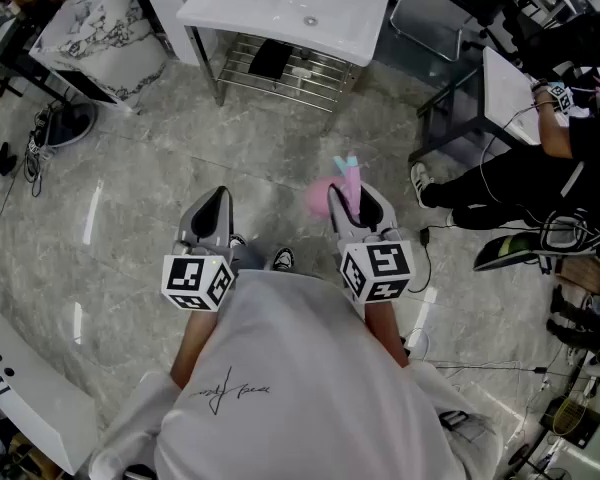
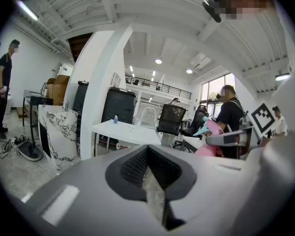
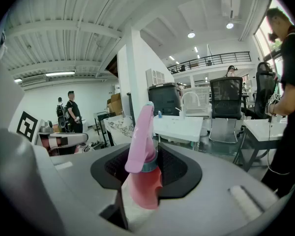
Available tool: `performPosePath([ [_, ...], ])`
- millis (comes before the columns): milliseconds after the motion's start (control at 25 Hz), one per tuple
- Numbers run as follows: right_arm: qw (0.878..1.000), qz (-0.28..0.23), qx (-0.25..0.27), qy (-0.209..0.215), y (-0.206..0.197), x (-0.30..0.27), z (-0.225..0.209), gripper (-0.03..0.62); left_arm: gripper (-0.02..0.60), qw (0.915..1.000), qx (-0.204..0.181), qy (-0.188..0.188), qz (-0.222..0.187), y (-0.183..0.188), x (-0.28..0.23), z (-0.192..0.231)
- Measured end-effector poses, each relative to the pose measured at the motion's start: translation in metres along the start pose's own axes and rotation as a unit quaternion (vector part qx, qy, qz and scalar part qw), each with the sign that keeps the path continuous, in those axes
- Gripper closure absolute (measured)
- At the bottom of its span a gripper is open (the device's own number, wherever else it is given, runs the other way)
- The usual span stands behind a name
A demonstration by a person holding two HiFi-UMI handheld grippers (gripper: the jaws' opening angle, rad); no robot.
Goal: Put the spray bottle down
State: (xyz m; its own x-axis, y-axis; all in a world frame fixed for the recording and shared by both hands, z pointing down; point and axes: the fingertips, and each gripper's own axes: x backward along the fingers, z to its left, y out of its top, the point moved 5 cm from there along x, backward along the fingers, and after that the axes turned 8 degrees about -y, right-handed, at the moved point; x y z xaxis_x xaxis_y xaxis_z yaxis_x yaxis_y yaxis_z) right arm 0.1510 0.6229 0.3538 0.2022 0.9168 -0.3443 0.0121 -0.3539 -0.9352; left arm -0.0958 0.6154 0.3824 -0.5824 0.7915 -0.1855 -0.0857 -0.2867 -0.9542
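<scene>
A pink spray bottle with a teal nozzle sits between the fingers of my right gripper, which is shut on it. In the right gripper view the pink spray bottle stands upright between the dark pads, its trigger head rising above them. My left gripper hangs beside it at the same height, shut with nothing in it. The left gripper view shows its pads meeting in a narrow V over the floor, and the spray bottle at the right. Both grippers are held in the air over the grey stone floor.
A white sink table with a wire shelf stands ahead. A marble slab leans at the far left. A seated person and a small desk are at the right. Cables lie on the floor at the left.
</scene>
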Motion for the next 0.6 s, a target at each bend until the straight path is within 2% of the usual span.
performPosePath([
  [360,1.0,-0.007,-0.007,-0.001,-0.008,0.014,-0.011,0.454,0.574,0.9999,-0.003,-0.012,0.012,-0.009,-0.003,-0.018],
  [600,0.999,-0.002,-0.041,-0.002,-0.02,0.019,-0.02,0.453,0.574,0.9995,-0.001,-0.017,0.028,-0.016,0.0,-0.024],
])
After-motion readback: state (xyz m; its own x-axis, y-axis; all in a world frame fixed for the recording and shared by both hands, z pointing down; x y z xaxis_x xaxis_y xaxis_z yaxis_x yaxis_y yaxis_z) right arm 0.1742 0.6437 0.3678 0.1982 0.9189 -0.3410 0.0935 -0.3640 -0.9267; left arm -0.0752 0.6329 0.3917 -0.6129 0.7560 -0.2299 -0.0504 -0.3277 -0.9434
